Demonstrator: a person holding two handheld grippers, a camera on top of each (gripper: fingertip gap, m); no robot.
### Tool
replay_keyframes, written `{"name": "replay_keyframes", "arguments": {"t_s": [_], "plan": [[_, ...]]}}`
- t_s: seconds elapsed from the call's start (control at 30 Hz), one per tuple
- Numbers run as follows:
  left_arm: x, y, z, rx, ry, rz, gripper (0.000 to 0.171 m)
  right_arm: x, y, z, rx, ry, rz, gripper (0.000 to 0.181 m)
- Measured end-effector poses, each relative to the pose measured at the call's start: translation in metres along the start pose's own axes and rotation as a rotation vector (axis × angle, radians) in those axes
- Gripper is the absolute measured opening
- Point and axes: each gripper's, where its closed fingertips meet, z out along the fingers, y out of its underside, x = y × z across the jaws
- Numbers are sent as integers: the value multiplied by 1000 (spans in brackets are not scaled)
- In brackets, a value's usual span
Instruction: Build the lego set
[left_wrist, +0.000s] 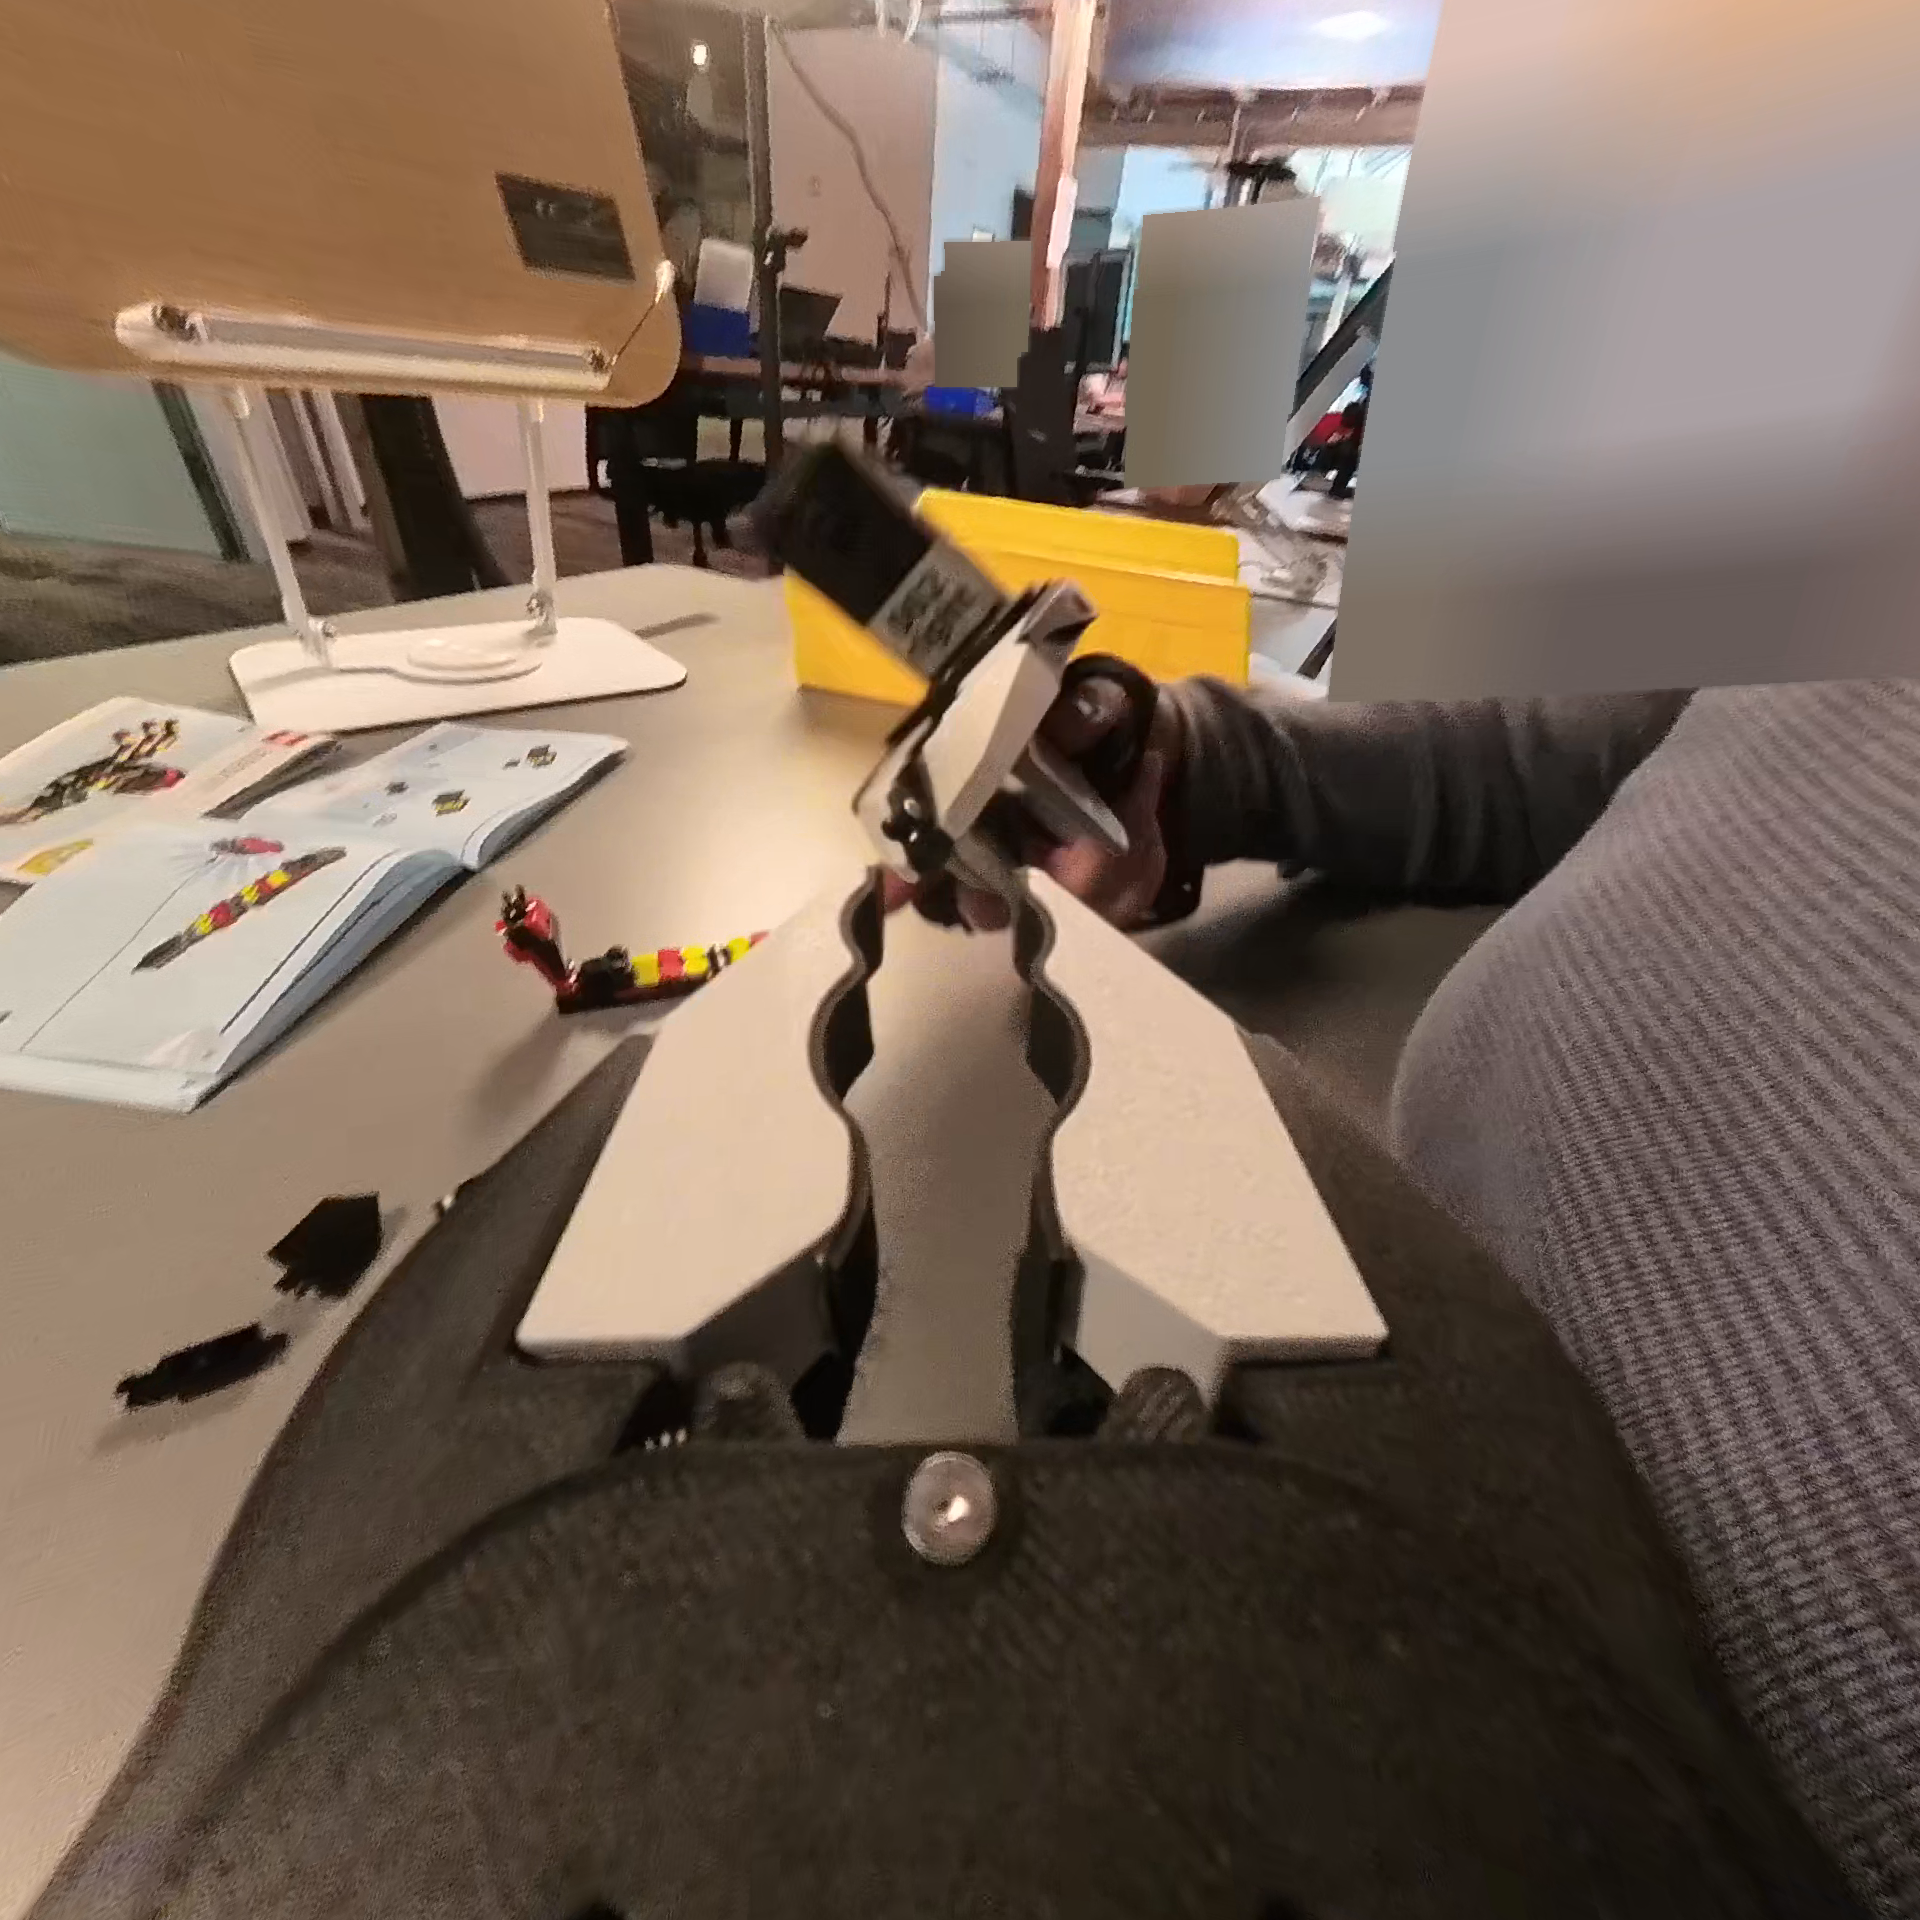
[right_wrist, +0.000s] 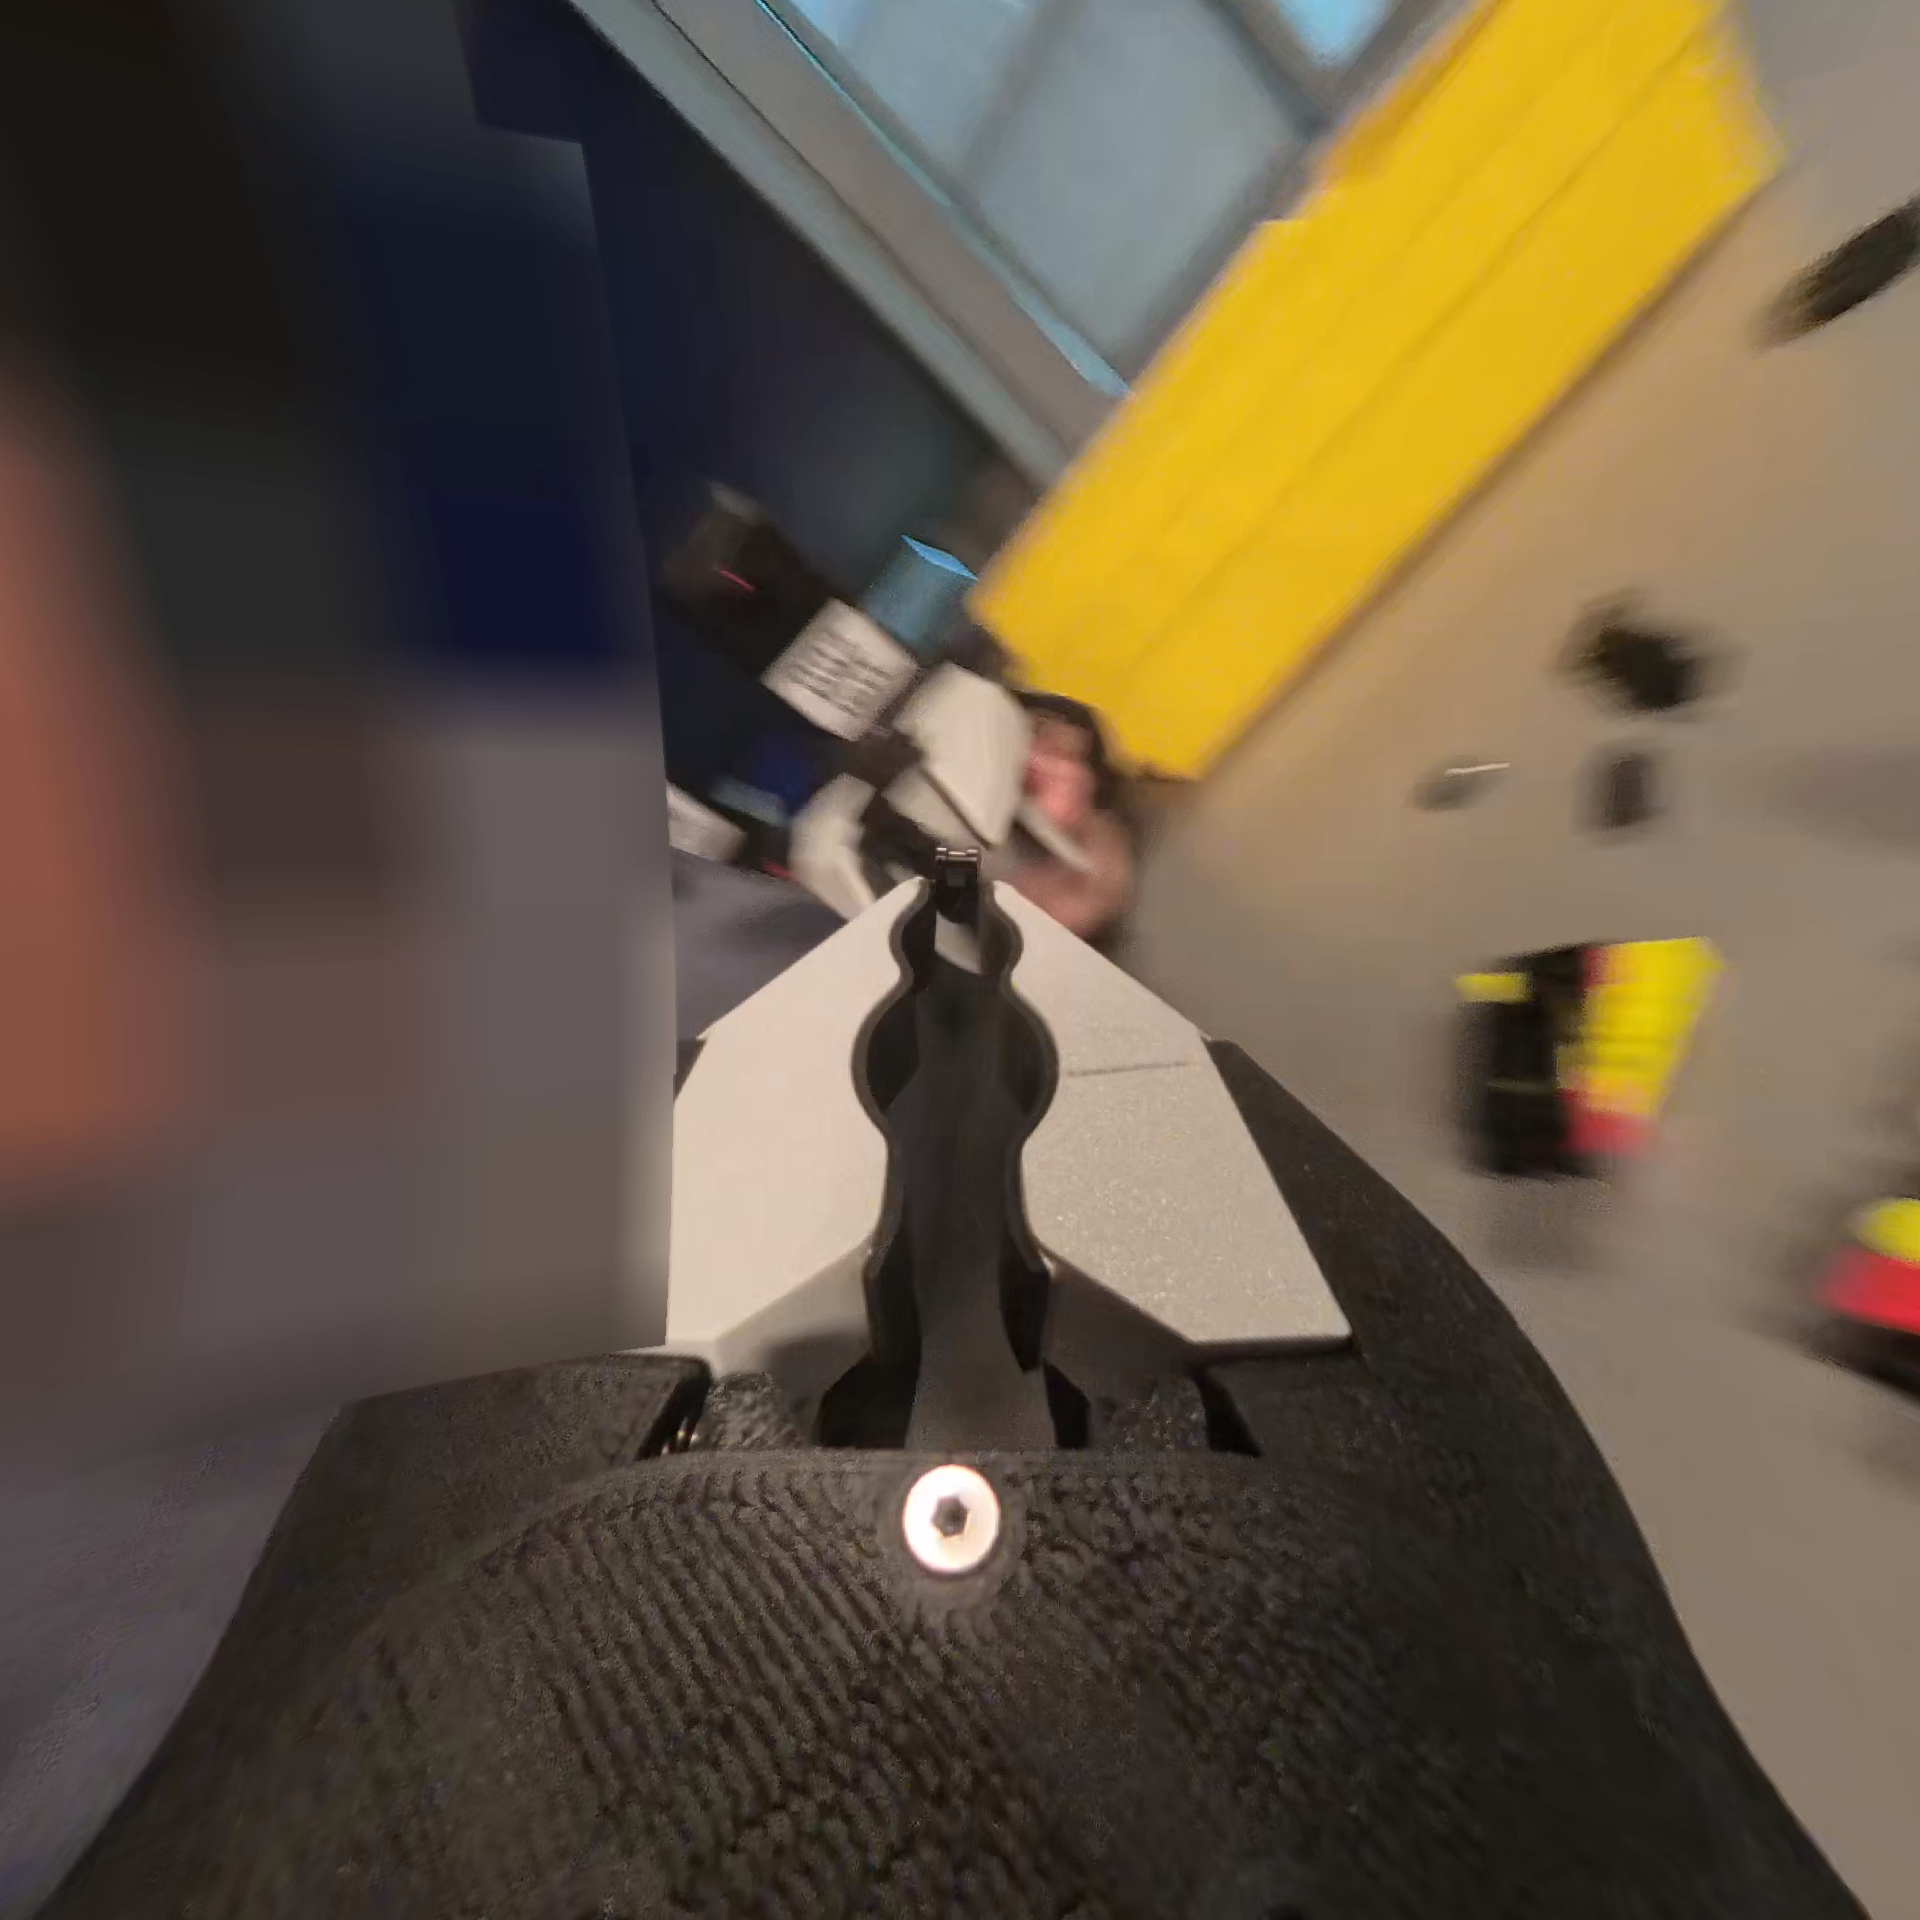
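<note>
Landmark: the snake-like lego model (left_wrist: 623, 961), red head raised, yellow-and-red banded body flat on the grey table (left_wrist: 727, 748).

Left gripper (left_wrist: 945, 914) hangs just right of the model's tail, above the table. Jaws stand apart with a narrow gap and nothing between them, likely waiting to take a part.

Right gripper (right_wrist: 951, 894) is almost closed and pinches a small black lego piece (right_wrist: 956, 868) at its very tips. It is raised and turned toward the left gripper, probably for a hand-over or for lining the piece up.

Open instruction booklets (left_wrist: 239, 883) lie left of the model, within easy view for reference. Loose black pieces (left_wrist: 322, 1242) lie nearer than the model, to its left. A yellow bin (left_wrist: 1101, 582) stands behind the model, to its right.
</note>
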Motion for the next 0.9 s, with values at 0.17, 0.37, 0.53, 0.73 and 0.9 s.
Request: {"name": "replay_keyframes", "arguments": {"t_s": [0.17,0.37,0.53,0.73,0.9], "plan": [[-19,20,-3,-118,-83,-33,20,37,18,-13,-291,401,-392,6],[-32,39,-10,-267,-141,-72,17,65,49,-21,-700,616,-535,6],[-33,52,-19,-352,-174,-62,17,76,59,-11,-863,656,-637,6],[-32,62,-29,-408,-224,-26,17,84,62,1,-985,669,-749,6],[-32,66,-31,-413,-216,-55,17,86,62,4,-993,667,-754,6]]}}
